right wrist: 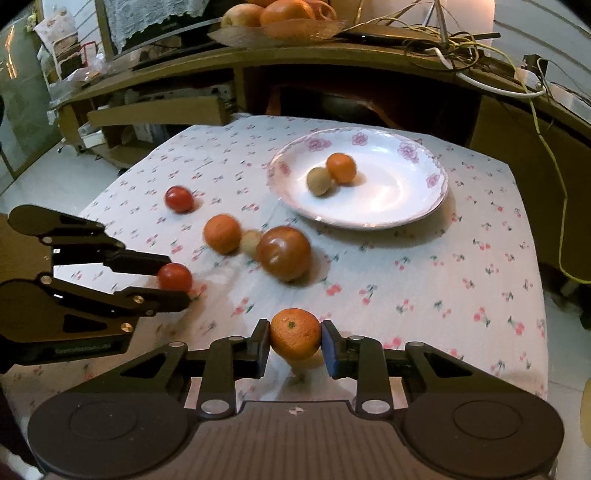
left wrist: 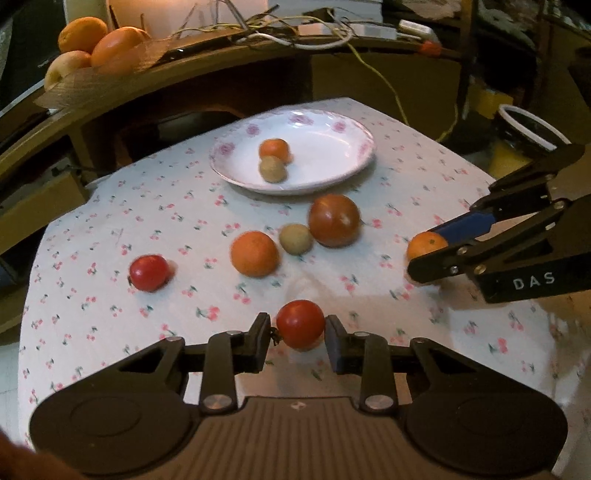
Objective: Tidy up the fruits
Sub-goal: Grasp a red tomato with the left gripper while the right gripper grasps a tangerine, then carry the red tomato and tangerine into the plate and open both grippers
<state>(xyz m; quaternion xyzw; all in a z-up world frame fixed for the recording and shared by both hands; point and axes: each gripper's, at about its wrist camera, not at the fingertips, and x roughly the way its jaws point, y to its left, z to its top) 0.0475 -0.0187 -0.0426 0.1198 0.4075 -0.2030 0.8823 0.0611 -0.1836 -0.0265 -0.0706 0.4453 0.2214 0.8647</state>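
My left gripper [left wrist: 298, 334] is shut on a red tomato [left wrist: 300, 324] near the table's front; it also shows in the right wrist view [right wrist: 175, 277]. My right gripper [right wrist: 294, 341] is shut on a small orange [right wrist: 295, 334], seen in the left wrist view [left wrist: 426, 245] at the right. A white floral plate [left wrist: 332, 125] at the back holds a small orange [left wrist: 273, 149] and a tan round fruit [left wrist: 272, 169]. On the cloth lie a second red tomato [left wrist: 149, 272], an orange [left wrist: 254, 253], a tan fruit [left wrist: 295, 239] and a large dark red fruit [left wrist: 334, 220].
The table has a white cloth with cherry print [left wrist: 110, 206]. A wooden desk [left wrist: 184, 70] stands behind it with a fruit bowl [left wrist: 88, 40] and tangled cables [left wrist: 295, 33]. A yellow cable [right wrist: 554, 166] hangs at the right. A cardboard box [right wrist: 155, 112] stands at the back left.
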